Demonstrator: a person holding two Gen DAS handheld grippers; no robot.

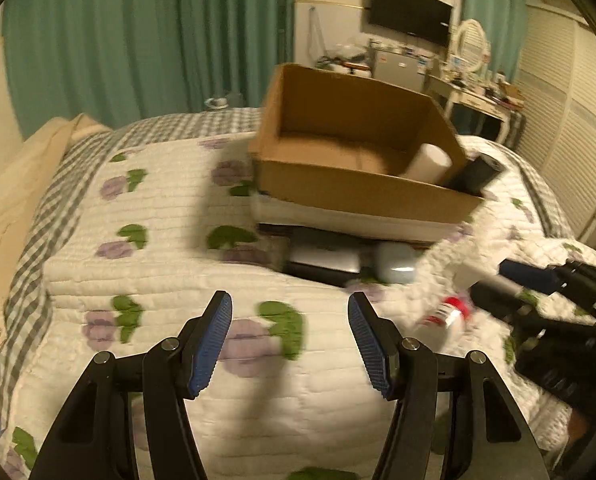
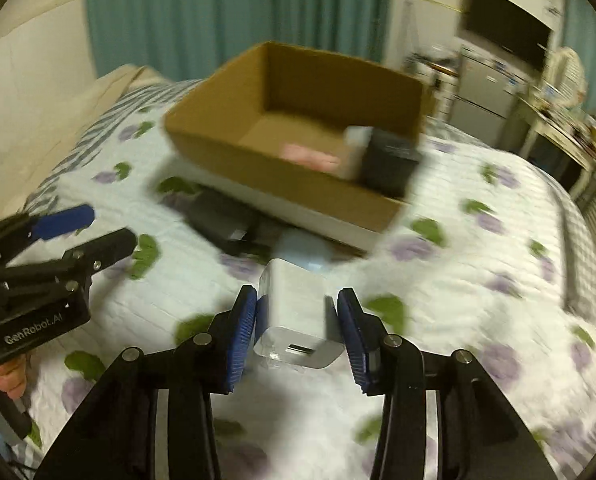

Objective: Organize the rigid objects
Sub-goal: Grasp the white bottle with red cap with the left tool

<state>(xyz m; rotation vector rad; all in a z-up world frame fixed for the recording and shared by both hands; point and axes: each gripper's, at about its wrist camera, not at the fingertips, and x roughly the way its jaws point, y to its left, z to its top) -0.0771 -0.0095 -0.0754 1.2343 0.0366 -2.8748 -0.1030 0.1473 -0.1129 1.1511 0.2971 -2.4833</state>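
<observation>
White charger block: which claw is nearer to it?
Right. The right claw has the white charger block between its fingers; the left claw is open, off to its side.

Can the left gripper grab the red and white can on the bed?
Probably yes. The left gripper is open and empty, and the red and white can lies uncovered on the quilt just to its right.

Home bedroom: a bed [image 1: 178, 240] wearing a floral quilted bedspread is filling the view, teal curtains [image 1: 138, 40] are hanging behind, a wall TV [image 1: 409, 12] is hanging above a cluttered vanity table [image 1: 477, 96] with an oval mirror [image 1: 471, 40], louvered wardrobe doors [image 1: 569, 112] standing right.
</observation>
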